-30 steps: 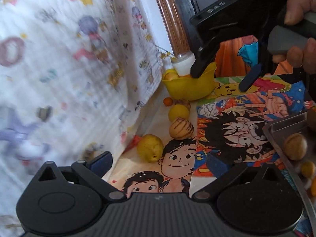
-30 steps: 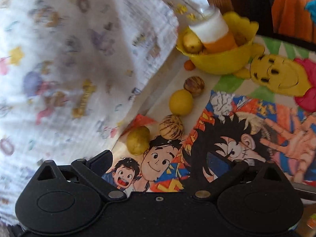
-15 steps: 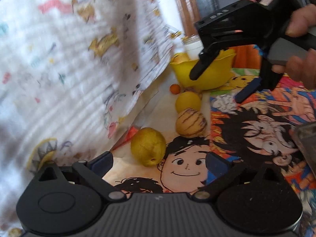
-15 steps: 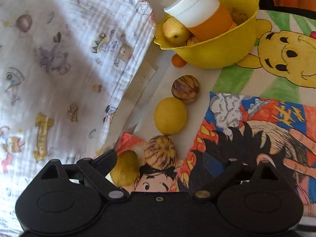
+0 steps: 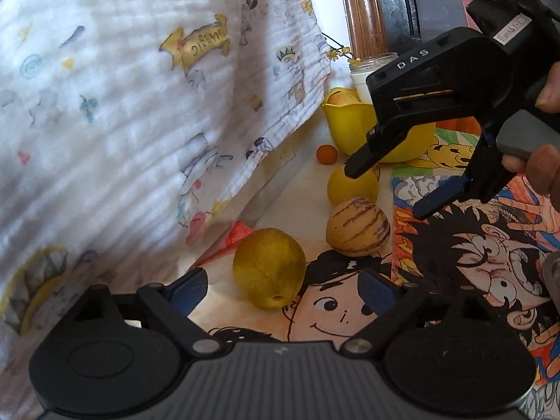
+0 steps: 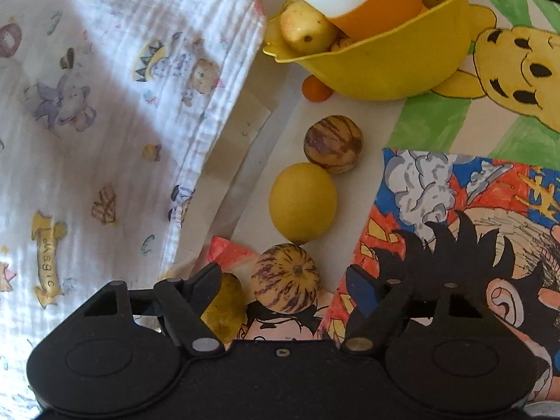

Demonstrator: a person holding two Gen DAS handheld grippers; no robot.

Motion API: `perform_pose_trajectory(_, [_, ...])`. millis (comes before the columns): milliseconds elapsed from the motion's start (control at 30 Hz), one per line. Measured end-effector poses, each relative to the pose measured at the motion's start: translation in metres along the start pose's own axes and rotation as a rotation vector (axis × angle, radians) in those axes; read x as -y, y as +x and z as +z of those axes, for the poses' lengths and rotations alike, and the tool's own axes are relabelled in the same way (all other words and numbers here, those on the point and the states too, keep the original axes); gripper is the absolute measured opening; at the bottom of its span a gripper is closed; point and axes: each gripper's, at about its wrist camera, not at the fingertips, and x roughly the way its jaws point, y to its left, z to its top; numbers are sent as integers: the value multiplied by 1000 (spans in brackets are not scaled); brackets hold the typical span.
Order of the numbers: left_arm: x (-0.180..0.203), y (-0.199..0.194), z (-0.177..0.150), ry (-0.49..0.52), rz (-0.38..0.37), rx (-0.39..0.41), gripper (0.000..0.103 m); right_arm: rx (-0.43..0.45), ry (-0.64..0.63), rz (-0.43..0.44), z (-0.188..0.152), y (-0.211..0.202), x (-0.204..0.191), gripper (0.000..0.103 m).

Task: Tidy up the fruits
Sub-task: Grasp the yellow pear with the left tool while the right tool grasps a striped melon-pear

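Left wrist view: the left gripper has moved closer to the yellow-green fruit, which now sits between its spread fingers; the striped fruit lies just beyond. The right gripper, fingers apart, hides part of the yellow bowl.

Right wrist view: the right gripper has advanced, fingers apart around a striped fruit. The lemon is ahead; its left finger half covers the yellow-green fruit.

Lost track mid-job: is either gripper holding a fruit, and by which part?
Nothing is held. Left gripper and right gripper are both open, empty.
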Motion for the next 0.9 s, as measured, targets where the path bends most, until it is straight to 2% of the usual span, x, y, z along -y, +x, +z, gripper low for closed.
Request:
perform_pose_trajectory(233, [-3, 9, 2, -21, 3, -8, 85, -13, 33, 19, 1, 15, 1, 67])
perform_pose_trajectory(500, [-9, 17, 3, -48, 7, -11, 71, -16, 48, 1, -3, 27, 3, 63])
perform_pose_trajectory(900, [-7, 23, 7, -61, -1, -13, 69, -25, 58, 6, 0, 24, 6, 63])
